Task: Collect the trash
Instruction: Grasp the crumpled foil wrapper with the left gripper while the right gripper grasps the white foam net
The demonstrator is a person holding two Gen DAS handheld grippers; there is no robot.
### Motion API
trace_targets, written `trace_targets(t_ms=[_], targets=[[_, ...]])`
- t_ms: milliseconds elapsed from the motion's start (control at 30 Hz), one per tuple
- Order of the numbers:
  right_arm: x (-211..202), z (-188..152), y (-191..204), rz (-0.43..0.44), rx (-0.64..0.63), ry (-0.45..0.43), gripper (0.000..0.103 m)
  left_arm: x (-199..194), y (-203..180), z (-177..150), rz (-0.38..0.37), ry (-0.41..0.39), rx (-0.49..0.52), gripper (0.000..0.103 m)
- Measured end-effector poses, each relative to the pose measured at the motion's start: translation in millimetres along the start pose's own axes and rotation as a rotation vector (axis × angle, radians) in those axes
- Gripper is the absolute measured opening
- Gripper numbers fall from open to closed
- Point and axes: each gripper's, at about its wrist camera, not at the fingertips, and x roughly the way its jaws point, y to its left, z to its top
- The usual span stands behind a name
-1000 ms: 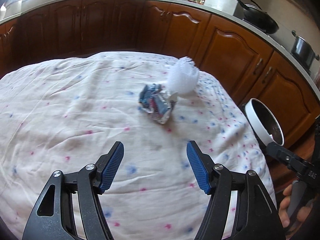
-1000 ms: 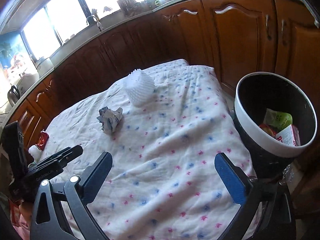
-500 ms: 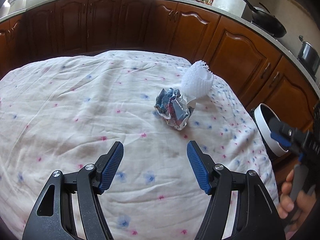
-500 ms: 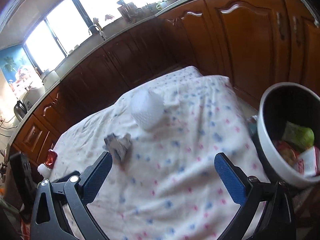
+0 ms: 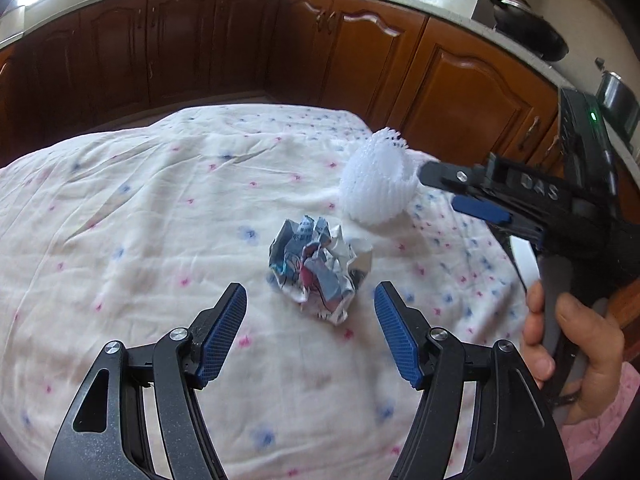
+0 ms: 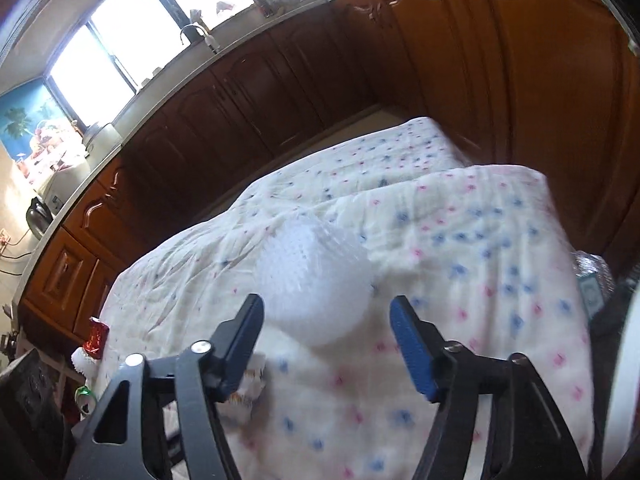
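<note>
The crumpled wrapper [image 5: 320, 270] lies on the table [image 5: 140, 208] just ahead of the open left hand-held gripper [image 5: 310, 336]; the right hand-held gripper [image 6: 326, 344], closing, straddles the white foam net [image 6: 316, 280] beyond, pads not yet touching

A kitchen with dark brown wooden cabinets [image 5: 248, 44] curving around the room, their panelled doors arched at the top. A pale countertop [image 6: 168, 80] runs above them, with a faucet [image 6: 192, 32] below bright windows [image 6: 120, 36] that pour in daylight. A black wok [image 5: 528, 28] and a steel pot [image 5: 616, 96] stand at the right. In the middle, a bench is draped in a cream cloth [image 5: 140, 208] dotted pink and blue.
</note>
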Motion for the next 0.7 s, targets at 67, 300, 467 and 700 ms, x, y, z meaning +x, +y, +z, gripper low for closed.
trace_targets(t_ms=[67, 300, 467, 700], targets=[[9, 4, 0, -0.020, -0.001, 0.007, 0.053, 7, -1, 4, 0.004, 0.004, -0.001, 0.068], [-4, -7, -5, -0.032, -0.012, 0.003, 0.010, 31, 2, 5, -0.019, 0.056, -0.013, 0.027], [-51, -34, -14, -0.001, 0.017, -0.052, 0.010, 18, -5, 2, -0.040, 0.026, 0.005, 0.003], [-119, -78, -30, -0.013, 0.066, -0.137, 0.010, -8, -28, -8, -0.118, -0.002, 0.031, 0.002]])
